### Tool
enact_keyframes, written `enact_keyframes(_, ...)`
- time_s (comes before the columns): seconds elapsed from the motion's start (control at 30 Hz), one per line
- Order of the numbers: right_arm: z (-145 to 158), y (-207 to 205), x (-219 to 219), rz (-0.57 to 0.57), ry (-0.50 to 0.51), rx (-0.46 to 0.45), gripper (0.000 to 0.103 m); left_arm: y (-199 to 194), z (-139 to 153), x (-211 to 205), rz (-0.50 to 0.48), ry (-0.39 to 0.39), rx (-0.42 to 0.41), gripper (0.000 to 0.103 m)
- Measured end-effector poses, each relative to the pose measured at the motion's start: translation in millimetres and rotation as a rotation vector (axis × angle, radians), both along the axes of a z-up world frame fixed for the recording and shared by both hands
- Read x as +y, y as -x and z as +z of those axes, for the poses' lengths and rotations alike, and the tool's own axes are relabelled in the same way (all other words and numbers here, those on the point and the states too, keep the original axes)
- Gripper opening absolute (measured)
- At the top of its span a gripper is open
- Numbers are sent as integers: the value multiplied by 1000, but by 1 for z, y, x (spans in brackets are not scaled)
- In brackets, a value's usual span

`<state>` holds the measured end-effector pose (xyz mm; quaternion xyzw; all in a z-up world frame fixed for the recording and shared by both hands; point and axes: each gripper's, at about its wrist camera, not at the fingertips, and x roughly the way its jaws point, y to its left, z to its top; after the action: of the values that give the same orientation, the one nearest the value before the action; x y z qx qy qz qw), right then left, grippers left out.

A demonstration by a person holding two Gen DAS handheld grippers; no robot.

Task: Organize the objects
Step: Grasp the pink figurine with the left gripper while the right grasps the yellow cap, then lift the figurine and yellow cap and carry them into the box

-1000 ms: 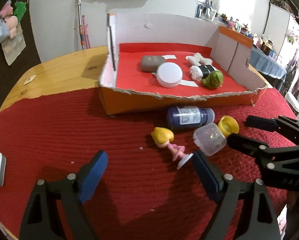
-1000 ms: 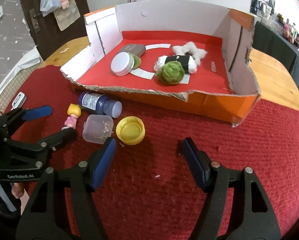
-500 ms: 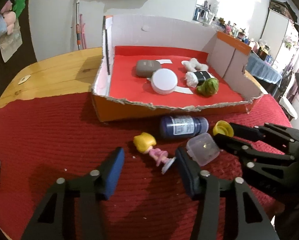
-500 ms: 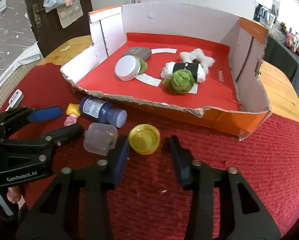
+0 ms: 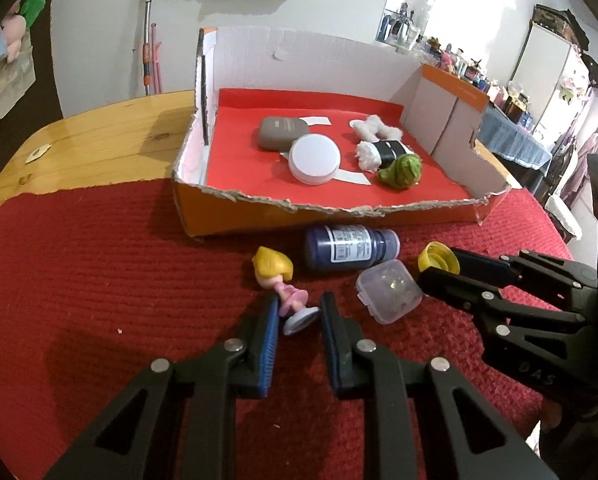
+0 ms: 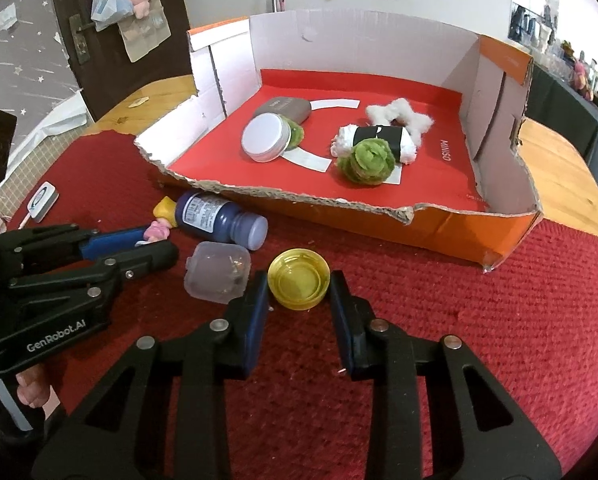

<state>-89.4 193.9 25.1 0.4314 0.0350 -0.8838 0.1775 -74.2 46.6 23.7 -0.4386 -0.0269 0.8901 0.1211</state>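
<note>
A small doll [image 5: 277, 276] with yellow hair and a pink dress lies on the red mat. My left gripper [image 5: 297, 312] is shut on its pink legs, just above the round base. In the right wrist view that same doll [image 6: 163, 210] shows between the left fingers [image 6: 115, 240]. My right gripper [image 6: 298, 290] is shut on an upturned yellow cap [image 6: 299, 280]; both pads press its rim. A dark blue bottle [image 5: 351, 246] lies on its side before the box, and a small clear container [image 5: 389, 296] sits between the two grippers.
An orange cardboard box [image 5: 339, 210] with a red floor and a torn front wall holds a grey case [image 5: 281, 132], a white-lidded jar [image 5: 315, 158], a white plush [image 5: 375, 148] and a green ball [image 5: 401, 166]. A white device [image 6: 43, 200] lies at the mat's left edge.
Both grippers went from wide open to shut. The left closed on the doll's legs, the right on the yellow cap. Neither hand shifted much; the left tilted slightly.
</note>
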Motion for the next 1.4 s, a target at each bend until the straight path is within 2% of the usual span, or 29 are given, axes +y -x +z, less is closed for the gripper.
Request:
enact_keyframes(0.8, 24, -27, 2, 13, 42, 34, 29, -25, 24, 8, -33, -8, 60, 22)
enact_keyframes(1.1, 25, -28, 4, 19, 59, 24, 29, -22, 27, 13, -46, -5, 63, 22)
enact_keyframes(1.4, 47, -25, 6, 37, 75, 51, 29, -10, 45, 18, -66, -4, 87, 22)
